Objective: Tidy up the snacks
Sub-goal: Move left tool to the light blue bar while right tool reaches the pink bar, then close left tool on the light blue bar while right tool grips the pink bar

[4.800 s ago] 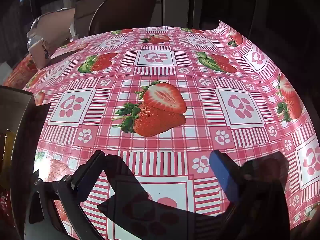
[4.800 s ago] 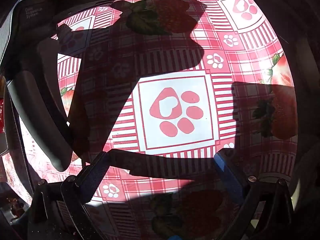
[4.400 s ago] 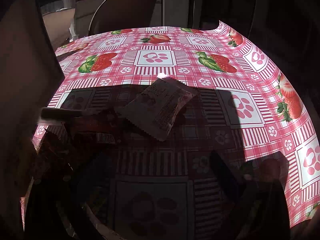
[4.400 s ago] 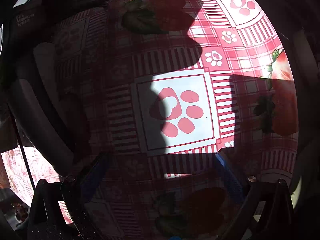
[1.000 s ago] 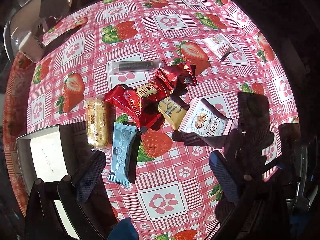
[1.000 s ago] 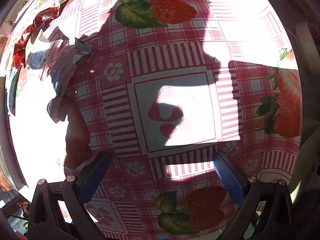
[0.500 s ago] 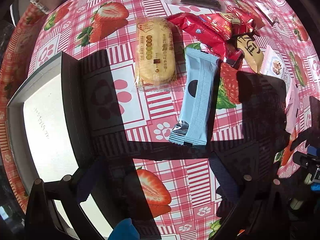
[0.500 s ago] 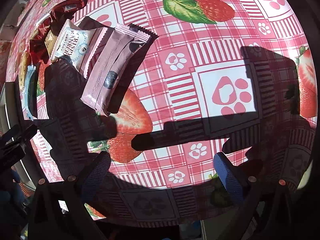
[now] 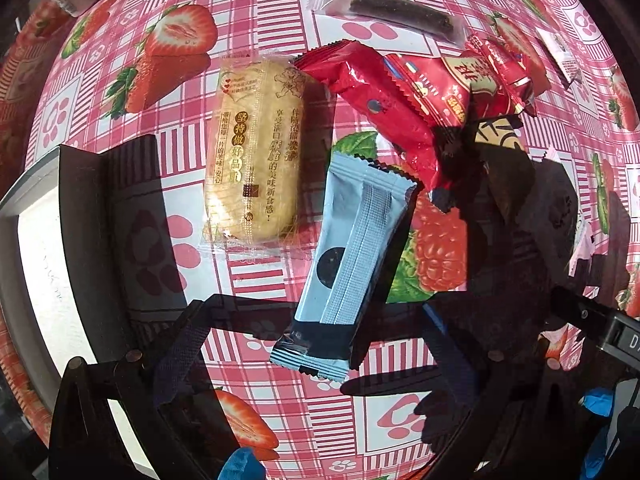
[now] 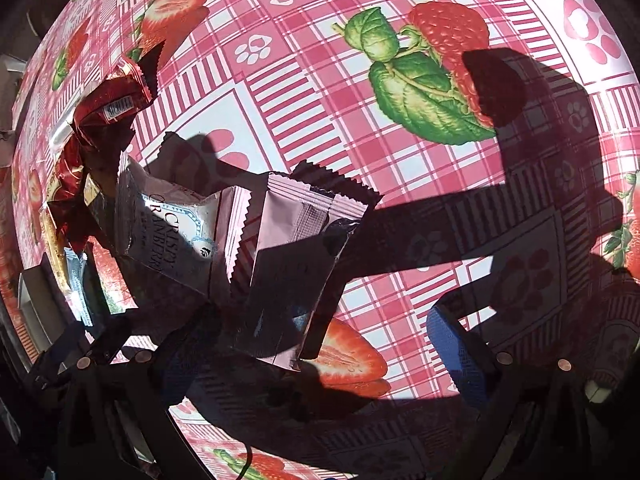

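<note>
The left gripper (image 9: pixel 312 344) hangs with jaws spread over the light, slippery blue packet (image 9: pixel 352 256), best pinched across its flat middle. At ten o'clock lies a brittle rice cracker (image 9: pixel 252 152). The right gripper (image 10: pixel 316 344), jaws likewise spread, faces a limp pink packet (image 10: pixel 296 264).

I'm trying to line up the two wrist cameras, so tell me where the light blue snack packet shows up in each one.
Left wrist view: the light blue snack packet lies in the centre, slanted, its lower end between the open left tool fingers.
Right wrist view: only a sliver of it shows at the far left edge, behind the pile.
Shared landmark: the red snack wrappers, beyond the blue packet in both.
</note>
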Demonstrator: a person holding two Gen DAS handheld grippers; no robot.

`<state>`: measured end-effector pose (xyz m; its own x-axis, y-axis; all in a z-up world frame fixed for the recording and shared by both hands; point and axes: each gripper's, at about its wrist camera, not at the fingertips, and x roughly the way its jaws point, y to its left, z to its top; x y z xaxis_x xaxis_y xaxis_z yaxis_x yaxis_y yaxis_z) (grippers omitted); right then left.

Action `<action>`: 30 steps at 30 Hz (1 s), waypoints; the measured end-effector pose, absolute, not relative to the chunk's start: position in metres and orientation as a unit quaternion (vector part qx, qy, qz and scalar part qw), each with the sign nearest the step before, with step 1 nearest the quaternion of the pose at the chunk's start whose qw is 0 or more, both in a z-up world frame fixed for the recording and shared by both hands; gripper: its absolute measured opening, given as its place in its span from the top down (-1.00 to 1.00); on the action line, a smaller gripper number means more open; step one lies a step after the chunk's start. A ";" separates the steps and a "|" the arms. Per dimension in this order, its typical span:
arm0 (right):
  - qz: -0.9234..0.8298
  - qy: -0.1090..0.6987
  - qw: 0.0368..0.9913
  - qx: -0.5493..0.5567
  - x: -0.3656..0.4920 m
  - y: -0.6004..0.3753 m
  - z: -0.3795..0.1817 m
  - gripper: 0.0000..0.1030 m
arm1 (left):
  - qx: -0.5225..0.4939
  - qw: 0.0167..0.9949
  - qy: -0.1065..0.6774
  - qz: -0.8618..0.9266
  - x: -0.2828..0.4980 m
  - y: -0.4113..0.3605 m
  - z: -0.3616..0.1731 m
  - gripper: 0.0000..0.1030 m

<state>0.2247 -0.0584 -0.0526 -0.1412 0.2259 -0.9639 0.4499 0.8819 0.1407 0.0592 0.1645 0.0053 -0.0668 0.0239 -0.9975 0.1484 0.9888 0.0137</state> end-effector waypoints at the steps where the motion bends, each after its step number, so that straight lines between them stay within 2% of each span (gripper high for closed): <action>1: -0.095 0.753 0.615 0.214 0.230 -0.045 -0.050 -1.00 | 0.059 0.675 0.735 -0.042 0.063 0.166 0.005 -1.00; 3: -0.090 0.754 0.620 0.196 0.235 -0.035 -0.050 -1.00 | 0.061 0.652 0.755 -0.037 0.079 0.163 0.003 -1.00; 6: -0.082 0.758 0.628 0.156 0.238 -0.023 -0.042 -0.71 | 0.108 0.660 0.742 -0.052 0.092 0.152 0.011 -0.94; 8: -0.081 0.756 0.633 0.143 0.234 -0.014 -0.040 -0.42 | 0.137 0.673 0.722 -0.077 0.092 0.141 0.018 -0.65; 9: -0.081 0.755 0.636 0.141 0.236 -0.011 -0.033 -0.34 | 0.144 0.677 0.717 -0.087 0.092 0.137 0.022 -0.56; 10: -0.079 0.754 0.638 0.137 0.233 -0.008 -0.030 -0.18 | 0.146 0.679 0.713 -0.096 0.091 0.131 0.025 -0.37; 11: -0.076 0.754 0.639 0.132 0.228 -0.004 -0.021 0.04 | 0.148 0.680 0.711 -0.098 0.091 0.130 0.027 -0.24; 12: -0.069 0.754 0.641 0.125 0.222 -0.004 -0.014 0.17 | 0.151 0.683 0.707 -0.099 0.091 0.127 0.032 -0.18; 13: -0.060 0.754 0.643 0.120 0.213 -0.014 -0.006 0.37 | 0.151 0.685 0.705 -0.103 0.092 0.126 0.033 0.01; 14: -0.049 0.756 0.642 0.116 0.208 -0.015 0.002 0.43 | 0.150 0.685 0.704 -0.111 0.093 0.121 0.037 0.27; 15: -0.038 0.758 0.640 0.116 0.202 -0.015 0.003 0.43 | 0.154 0.683 0.705 -0.117 0.088 0.118 0.040 0.36; 24: 0.035 0.783 0.618 0.058 0.117 0.012 0.014 0.43 | 0.175 0.649 0.723 -0.158 0.042 0.134 0.048 0.38; 25: 0.038 0.785 0.616 0.055 0.110 0.013 0.016 0.42 | 0.174 0.645 0.728 -0.157 0.043 0.137 0.049 0.24; 26: 0.041 0.786 0.614 0.059 0.103 0.014 0.018 0.40 | 0.171 0.641 0.732 -0.153 0.047 0.140 0.050 0.00; 27: 0.043 0.787 0.611 0.068 0.100 0.011 0.019 0.30 | 0.165 0.642 0.734 -0.148 0.052 0.145 0.052 -0.12; 29: 0.035 0.783 0.615 0.086 0.091 0.004 0.023 -0.91 | 0.156 0.656 0.726 -0.133 0.065 0.155 0.063 -0.40; 30: 0.027 0.774 0.626 0.091 0.087 -0.002 0.028 -0.98 | 0.150 0.663 0.722 -0.127 0.077 0.169 0.063 -0.45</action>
<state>0.0870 -0.0017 0.0276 -0.1993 0.1736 -0.9644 0.1067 0.9822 0.1548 0.0769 0.1692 0.0631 -0.0760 0.0487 -0.9959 0.3849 0.9228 0.0157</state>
